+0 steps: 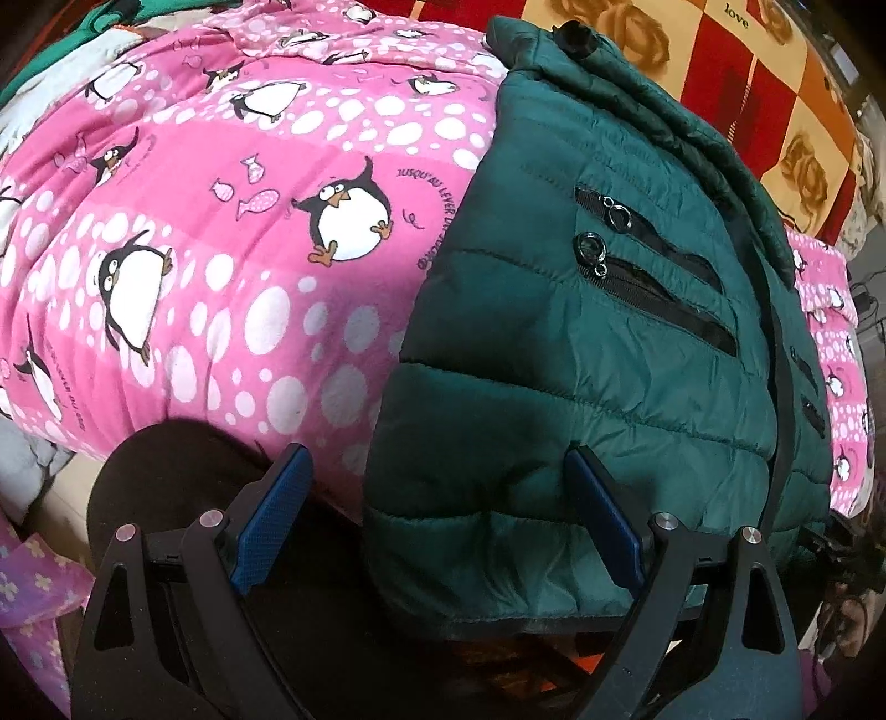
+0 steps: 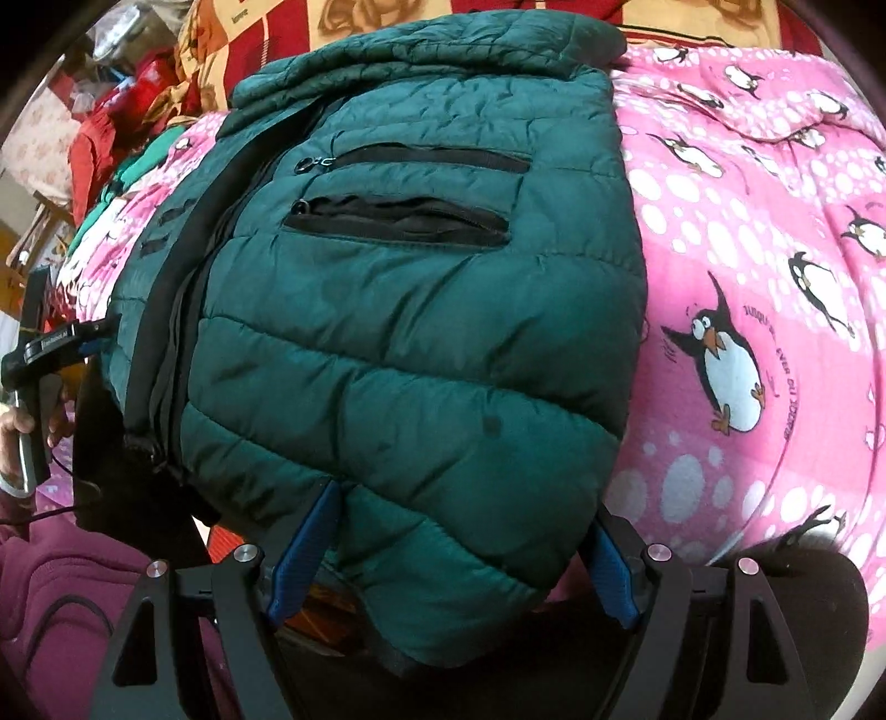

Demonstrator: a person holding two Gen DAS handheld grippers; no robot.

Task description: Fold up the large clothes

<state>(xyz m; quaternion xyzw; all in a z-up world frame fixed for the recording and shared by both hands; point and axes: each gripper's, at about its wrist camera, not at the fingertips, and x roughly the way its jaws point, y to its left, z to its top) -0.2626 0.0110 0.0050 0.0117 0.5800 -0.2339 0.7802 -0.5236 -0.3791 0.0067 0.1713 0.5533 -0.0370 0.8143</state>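
Note:
A dark green quilted jacket point(image 1: 581, 332) lies flat on a pink penguin blanket point(image 1: 221, 249), two black zip pockets facing up. My left gripper point(image 1: 437, 509) stands open over the jacket's near hem. Its right finger rests against the fabric, and its left finger is off the jacket over the blanket edge. In the right wrist view the same jacket point(image 2: 415, 332) fills the middle. My right gripper point(image 2: 459, 559) is open and straddles the other near corner of the hem, with puffy fabric between its blue pads. The left gripper point(image 2: 83, 338) shows at that view's left edge, held in a hand point(image 2: 22, 426).
A red and yellow checked blanket point(image 1: 720, 83) lies behind the jacket. A green garment point(image 1: 138, 11) sits at the far corner of the bed. Piled red cloth and clutter point(image 2: 111, 111) stand beyond the bed. A maroon sleeve point(image 2: 55, 581) is close by.

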